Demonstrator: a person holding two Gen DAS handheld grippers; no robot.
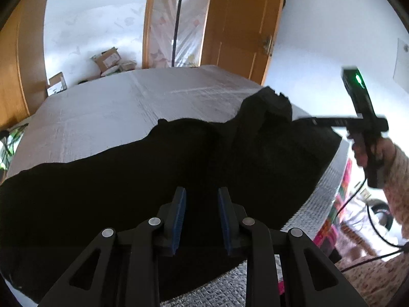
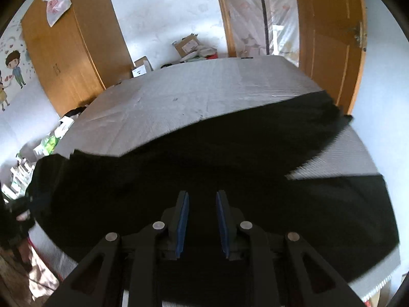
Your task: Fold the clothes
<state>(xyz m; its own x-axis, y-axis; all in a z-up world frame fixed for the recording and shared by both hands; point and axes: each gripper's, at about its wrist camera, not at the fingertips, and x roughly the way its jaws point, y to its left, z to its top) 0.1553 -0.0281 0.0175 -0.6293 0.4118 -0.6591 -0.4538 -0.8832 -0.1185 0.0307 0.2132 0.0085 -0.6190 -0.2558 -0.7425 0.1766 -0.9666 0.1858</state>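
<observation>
A black garment (image 1: 153, 168) lies spread across the near half of a grey quilted surface (image 1: 115, 107). My left gripper (image 1: 202, 204) is open just above the cloth, nothing between its blue pads. In the left wrist view the right gripper's body (image 1: 363, 117) is at the right, its front end against a raised fold of the cloth (image 1: 271, 105); I cannot tell if its fingers touch it. In the right wrist view my right gripper (image 2: 202, 207) is open over the black garment (image 2: 204, 158), with nothing between its pads. A bare grey wedge (image 2: 332, 168) shows between two parts of the cloth.
The grey surface (image 2: 191, 94) runs back toward a white wall. Cardboard boxes (image 1: 107, 60) lie on the floor behind it. A wooden door (image 1: 240, 25) stands at the back right. A wooden wardrobe (image 2: 71, 51) stands at the left. A cable (image 1: 358, 199) hangs from the right gripper.
</observation>
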